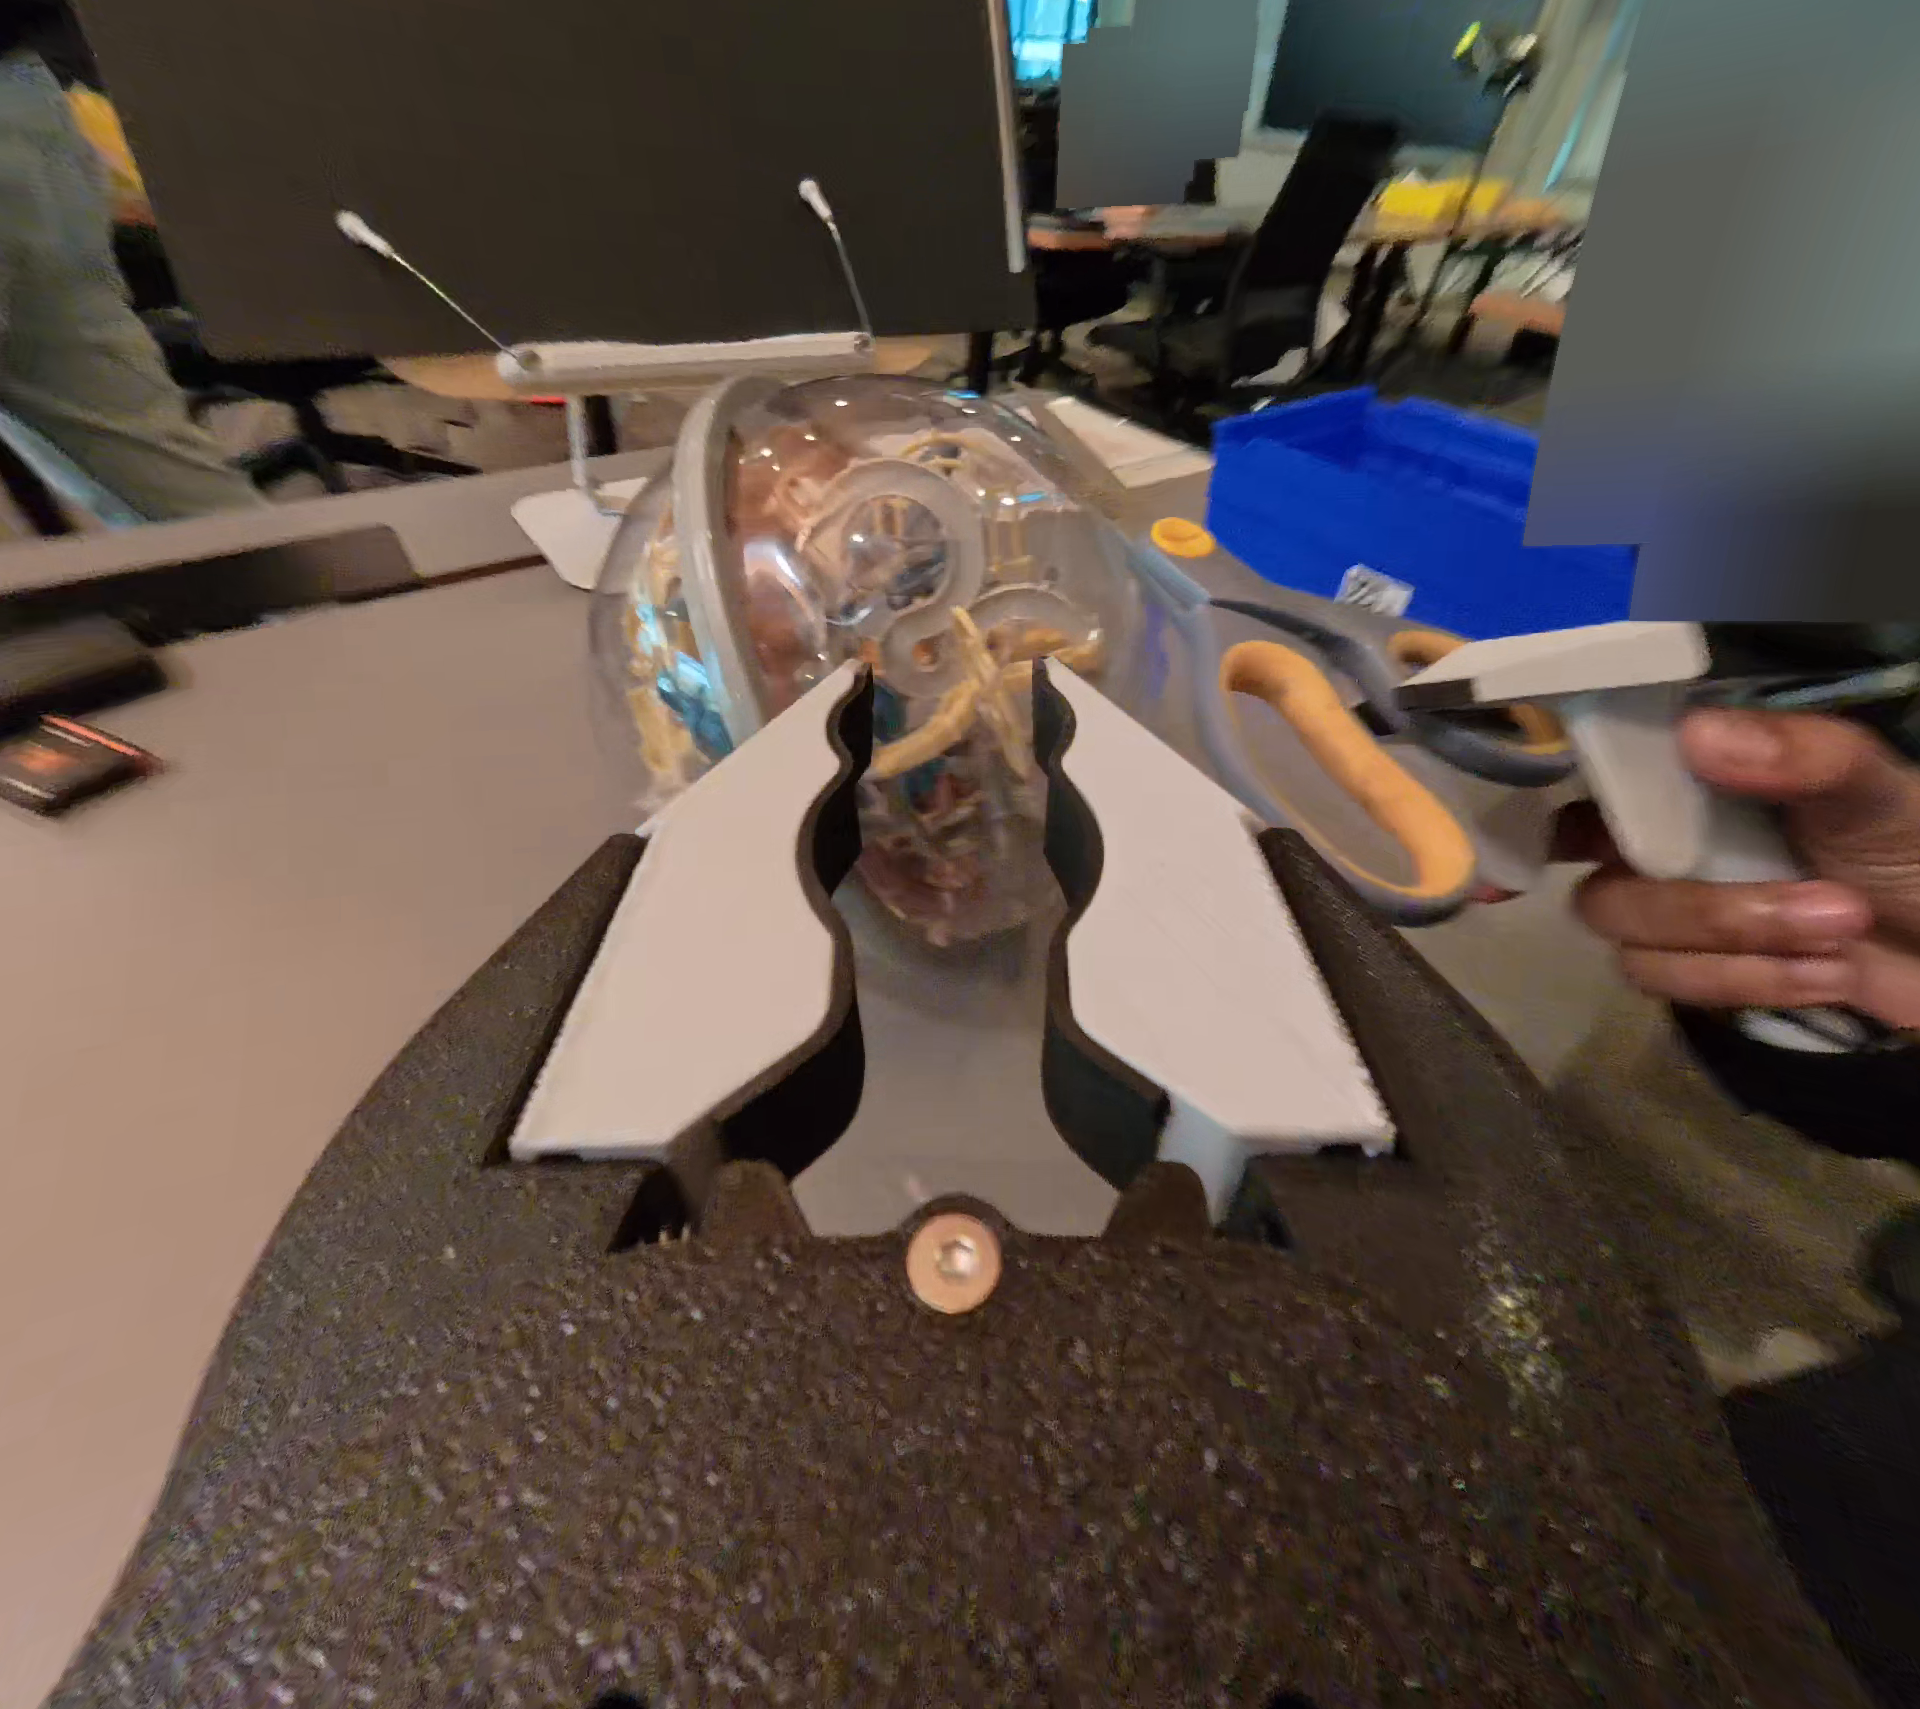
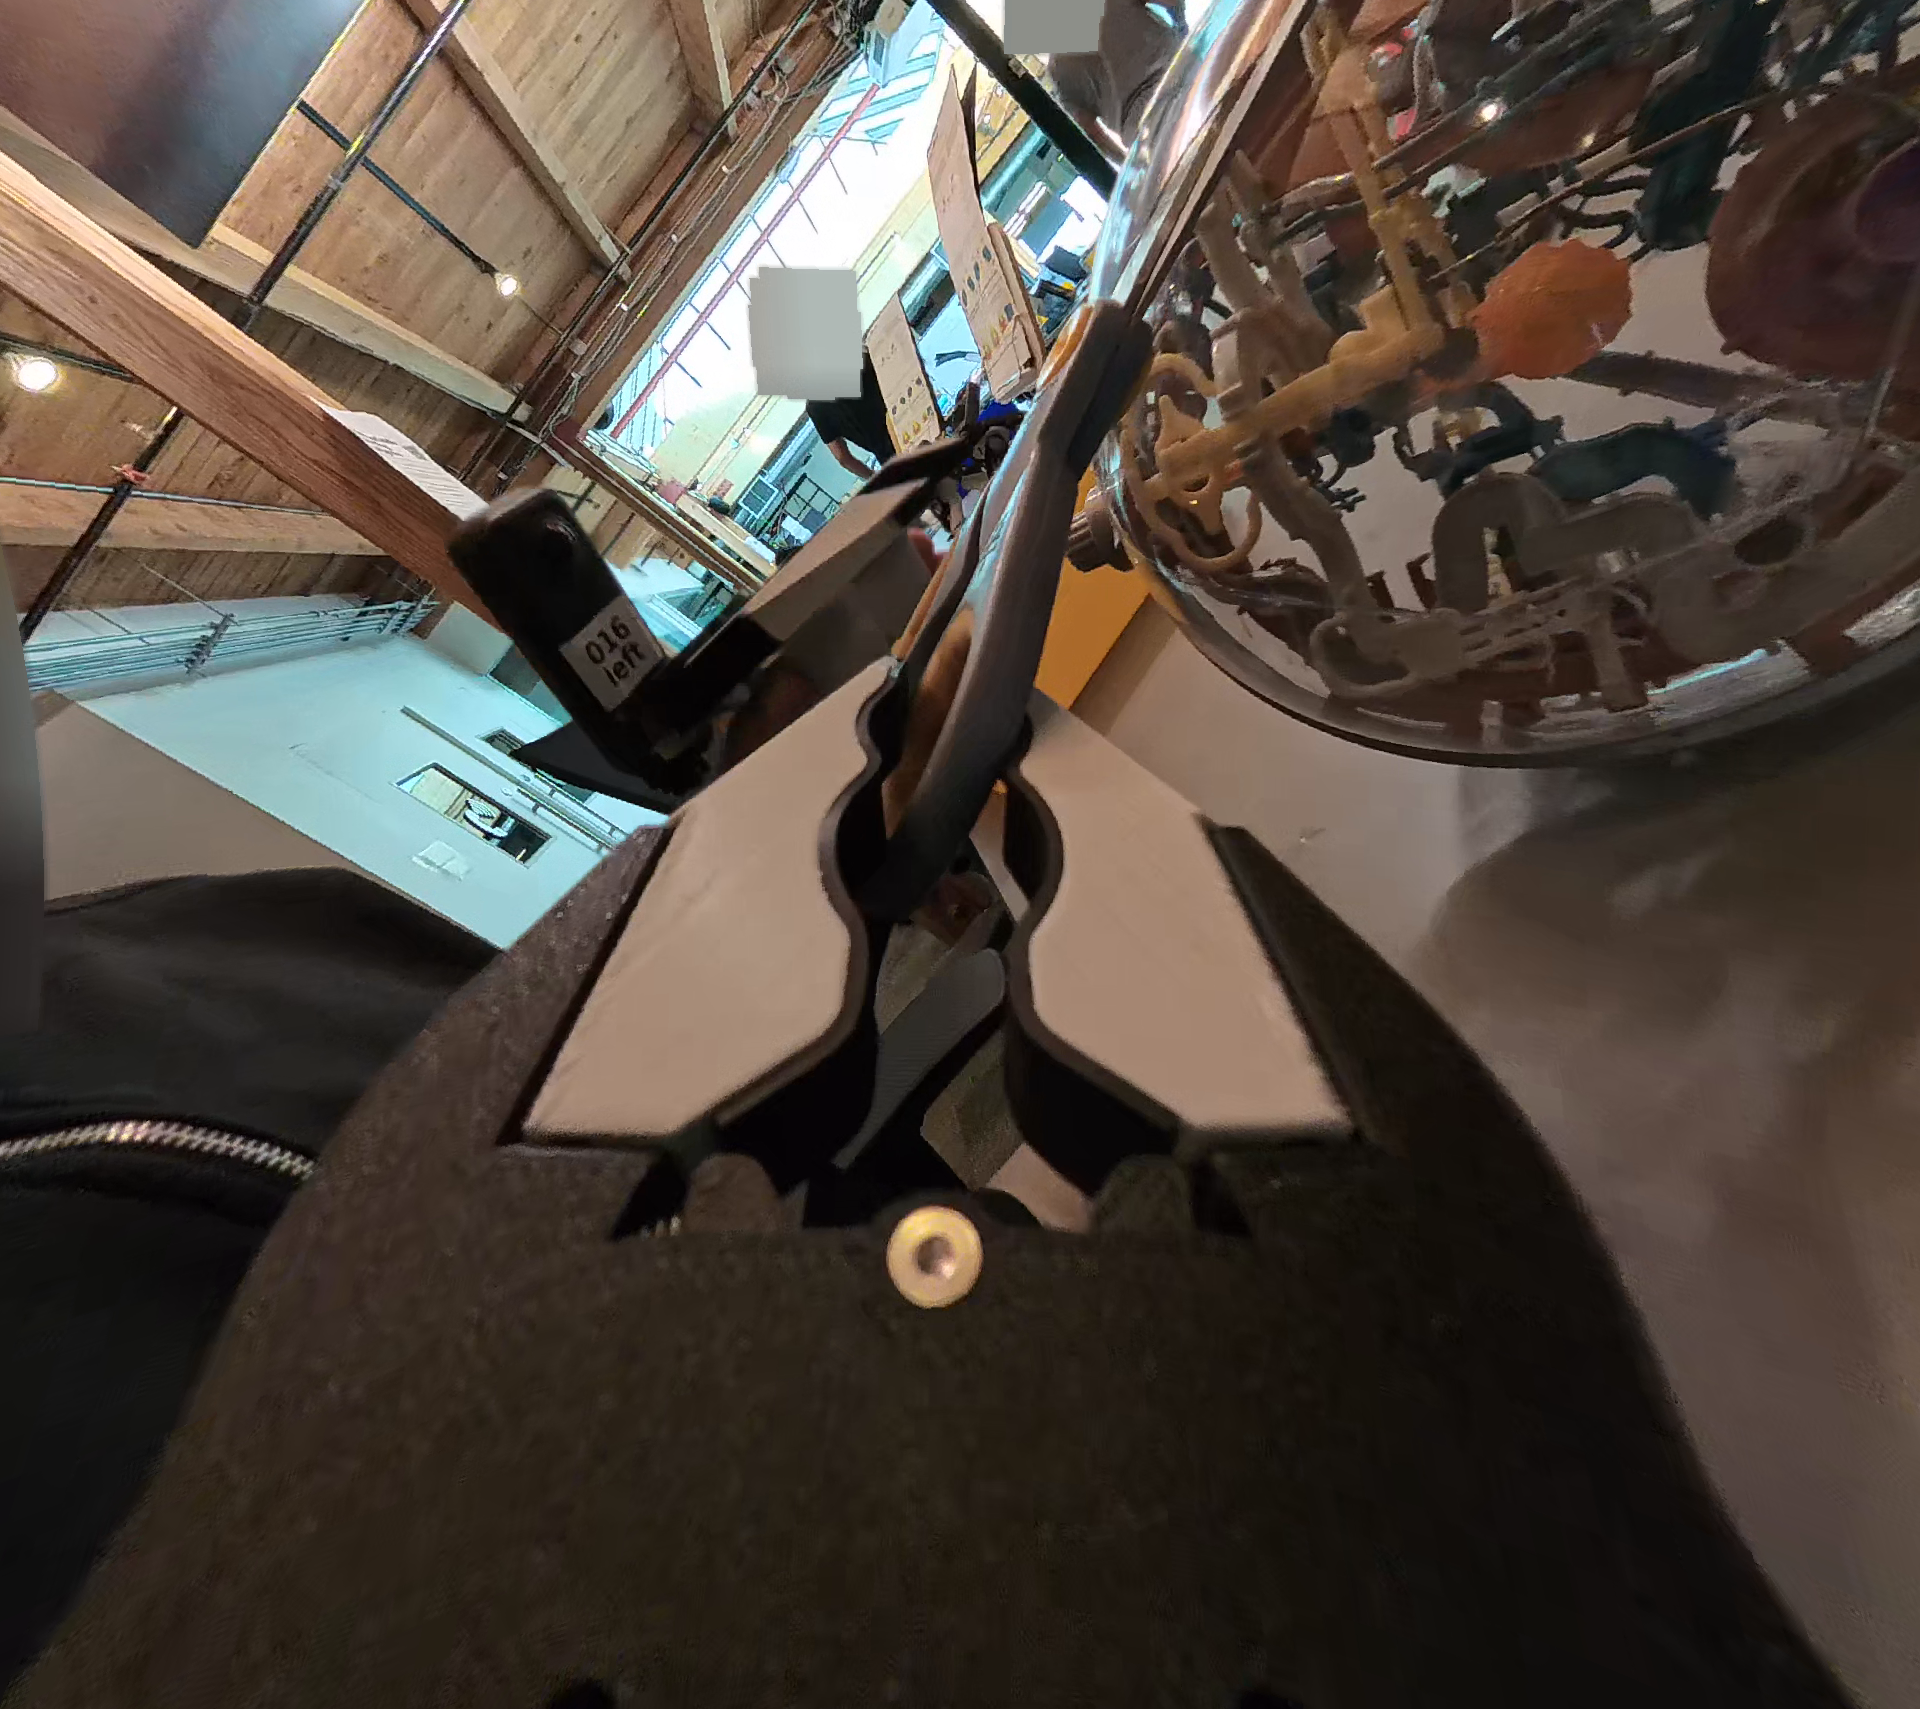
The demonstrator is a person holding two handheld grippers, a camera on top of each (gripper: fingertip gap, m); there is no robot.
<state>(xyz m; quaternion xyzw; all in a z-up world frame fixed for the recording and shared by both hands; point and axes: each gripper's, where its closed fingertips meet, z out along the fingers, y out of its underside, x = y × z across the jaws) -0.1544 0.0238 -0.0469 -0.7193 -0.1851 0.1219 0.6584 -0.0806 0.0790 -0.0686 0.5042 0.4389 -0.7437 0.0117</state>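
Scissors [image 1: 1351, 786] sit in the right gripper [image 2: 951, 714]. Its fingers are clamped on one dark handle loop, and the yellow-lined loop hangs free beside it. Blades point off toward the blue bin [image 1: 1371, 506], tips hard to make out. The pair is off the table [image 1: 312, 828], just right of the ball.

Left gripper [image 1: 951, 672] has its fingers spread and empty. The tips are right at the near face of the clear plastic ball [image 1: 883, 579]; can't tell if they touch it. The ball rests on the table, packed with a coloured maze.

Grip read, my judgement: the hold is on a thin curved loop only, so the scissors could pivot in the pads. The ball is round and slick and would roll if nudged.

Counts:
- 1 ball
- 1 pair of scissors
- 2 grippers
- 1 hand [image 1: 1766, 890] showing, on the right gripper
- 1 blue bin
- 1 small yellow round piece [image 1: 1179, 535] near the bin
- 1 grey stand [image 1: 686, 360] behind the ball, with 2 thin rods sticking up
- 1 small dark card [image 1: 62, 760] at the far left
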